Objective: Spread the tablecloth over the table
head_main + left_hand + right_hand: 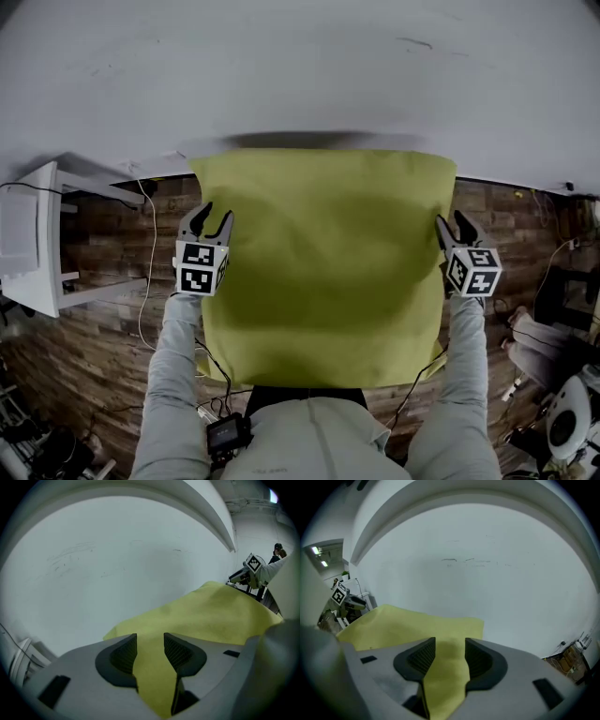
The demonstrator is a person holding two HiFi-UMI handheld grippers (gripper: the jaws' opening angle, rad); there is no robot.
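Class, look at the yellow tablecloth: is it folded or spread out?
Spread: the yellow tablecloth lies as one open sheet, all four corners out.

The tablecloth [323, 262] lies over the table, its far edge against the wall [300, 66] and its near edge hanging down in front of the person. The left gripper [217, 214] sits at the table's left edge and the right gripper [450, 223] at its right edge, facing each other across the cloth. Both are about midway along the sides, and cloth shows in the gap between each pair of jaws. Left of the table, a stand [33, 234] rests on the floor [103, 244], with cables [150, 272] trailing between stand and table.
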